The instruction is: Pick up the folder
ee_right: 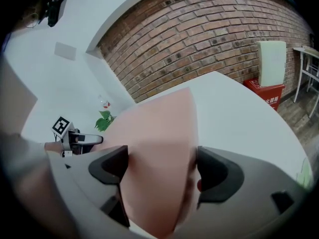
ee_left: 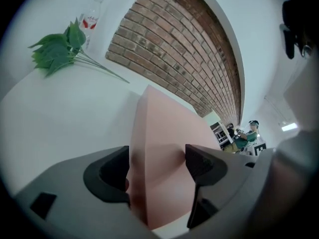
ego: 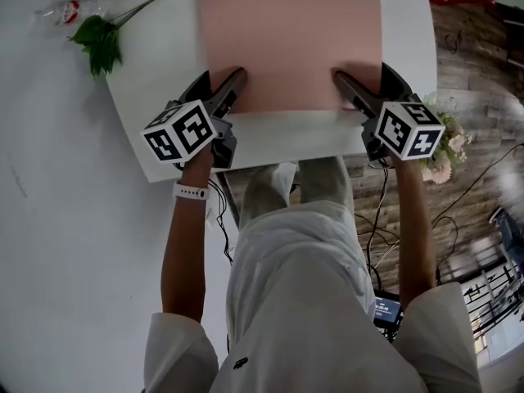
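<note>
A flat pink folder (ego: 291,47) lies on the white table (ego: 155,80), its near edge towards me. My left gripper (ego: 223,76) sits at the folder's near left corner and my right gripper (ego: 360,72) at its near right corner. In the left gripper view the folder (ee_left: 164,148) fills the gap of the left gripper (ee_left: 157,163), whose jaws stand wide apart. The right gripper view shows the same: the folder (ee_right: 159,148) runs between the spread jaws of the right gripper (ee_right: 162,166). I see neither pair of pads pressing on the folder.
A green leafy stem (ego: 102,39) and a small clear bottle (ego: 61,11) lie at the table's far left. Pale flowers (ego: 446,150) sit off the table's right edge. A red crate (ee_right: 264,91) stands by the brick wall (ee_right: 209,39). Cables trail on the wooden floor (ego: 483,64).
</note>
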The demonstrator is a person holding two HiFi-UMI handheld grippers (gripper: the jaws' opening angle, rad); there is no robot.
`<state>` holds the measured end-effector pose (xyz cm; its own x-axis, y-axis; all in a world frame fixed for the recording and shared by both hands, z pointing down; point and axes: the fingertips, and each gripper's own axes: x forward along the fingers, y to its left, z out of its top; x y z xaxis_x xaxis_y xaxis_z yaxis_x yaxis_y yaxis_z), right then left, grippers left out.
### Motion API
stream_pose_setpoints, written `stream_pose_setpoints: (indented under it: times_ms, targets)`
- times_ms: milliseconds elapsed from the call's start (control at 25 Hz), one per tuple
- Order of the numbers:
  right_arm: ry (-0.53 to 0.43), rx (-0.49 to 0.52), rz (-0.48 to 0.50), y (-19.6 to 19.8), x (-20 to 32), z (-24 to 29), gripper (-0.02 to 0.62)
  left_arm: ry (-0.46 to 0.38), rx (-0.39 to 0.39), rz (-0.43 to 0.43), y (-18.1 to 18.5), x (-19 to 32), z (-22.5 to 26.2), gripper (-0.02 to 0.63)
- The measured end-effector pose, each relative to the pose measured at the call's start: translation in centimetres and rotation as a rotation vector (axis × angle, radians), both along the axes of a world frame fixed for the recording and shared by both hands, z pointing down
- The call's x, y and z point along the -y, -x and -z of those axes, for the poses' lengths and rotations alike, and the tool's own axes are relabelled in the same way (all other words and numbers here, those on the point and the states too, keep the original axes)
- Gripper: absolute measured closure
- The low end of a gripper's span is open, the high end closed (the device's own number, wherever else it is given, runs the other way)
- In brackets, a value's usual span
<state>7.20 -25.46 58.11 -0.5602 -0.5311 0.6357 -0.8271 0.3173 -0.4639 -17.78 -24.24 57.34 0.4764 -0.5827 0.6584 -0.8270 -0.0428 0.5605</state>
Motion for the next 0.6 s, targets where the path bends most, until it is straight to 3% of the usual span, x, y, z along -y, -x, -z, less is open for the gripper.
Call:
stream_pose_setpoints:
  times_ms: [160,600]
  targets:
    - [-0.009,0.009,-0.003,0.3,-0.2,0.2,0.169,-0.014,-0.038,0.044,-0.1,0.2,-0.1,0.27]
    - [-0.035,0.019,-0.016,1.2,-0.4,1.0,0.183,-0.067,0.01,0.082,0.7,0.1,1.1,0.27]
